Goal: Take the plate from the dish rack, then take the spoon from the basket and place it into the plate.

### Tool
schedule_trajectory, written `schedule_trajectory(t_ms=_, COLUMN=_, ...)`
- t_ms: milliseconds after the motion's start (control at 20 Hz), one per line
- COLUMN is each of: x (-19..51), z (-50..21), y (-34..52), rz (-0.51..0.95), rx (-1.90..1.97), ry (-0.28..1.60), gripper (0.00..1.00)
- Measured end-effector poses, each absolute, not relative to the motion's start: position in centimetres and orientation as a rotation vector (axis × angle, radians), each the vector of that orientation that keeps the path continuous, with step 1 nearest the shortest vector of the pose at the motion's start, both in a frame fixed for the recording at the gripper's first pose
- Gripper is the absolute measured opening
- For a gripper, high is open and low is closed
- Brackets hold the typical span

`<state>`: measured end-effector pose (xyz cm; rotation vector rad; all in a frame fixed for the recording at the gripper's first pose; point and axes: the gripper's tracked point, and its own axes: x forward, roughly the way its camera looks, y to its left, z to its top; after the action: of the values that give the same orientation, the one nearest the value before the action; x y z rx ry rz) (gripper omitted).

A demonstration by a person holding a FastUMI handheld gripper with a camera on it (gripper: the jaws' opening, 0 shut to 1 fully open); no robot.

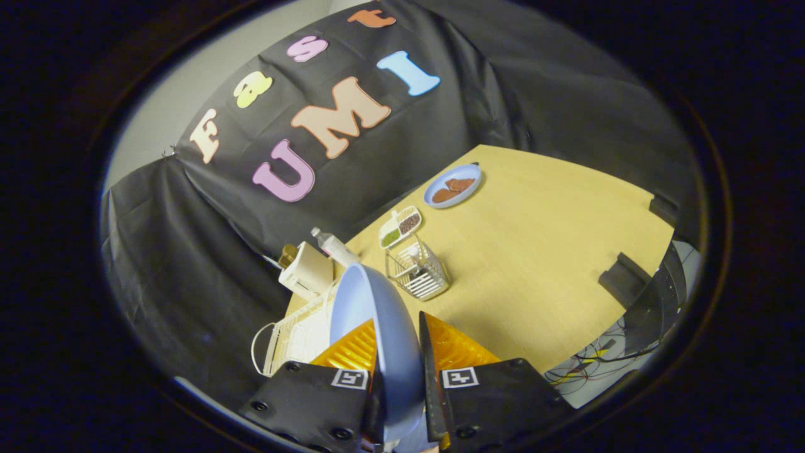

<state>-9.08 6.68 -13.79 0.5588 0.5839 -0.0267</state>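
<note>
Gripper [397, 352] was clamped on the blue plate [371, 314], one finger on each face, with the plate held edge-on between the fingers and its rim rising just ahead of them. The white dish rack [295, 336] sat directly below and beside the plate, on the left finger's side, and the plate appeared lifted clear of it. Just beyond the plate stood the wire basket [418, 270] on the wooden table [541, 251]; a pale handle, likely the spoon [415, 257], stood in it. Beyond the basket lay a small divided dish [400, 227], and farther still a second blue plate [453, 185] with brown food. A white box [307, 269] and a bottle [333, 246] stood beyond the rack.
</note>
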Motion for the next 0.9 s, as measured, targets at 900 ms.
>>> schedule_trajectory(t_ms=900, x=-4.9, z=-27.5, y=2.8, rz=-0.053, rx=0.754, ry=0.701, gripper=0.28)
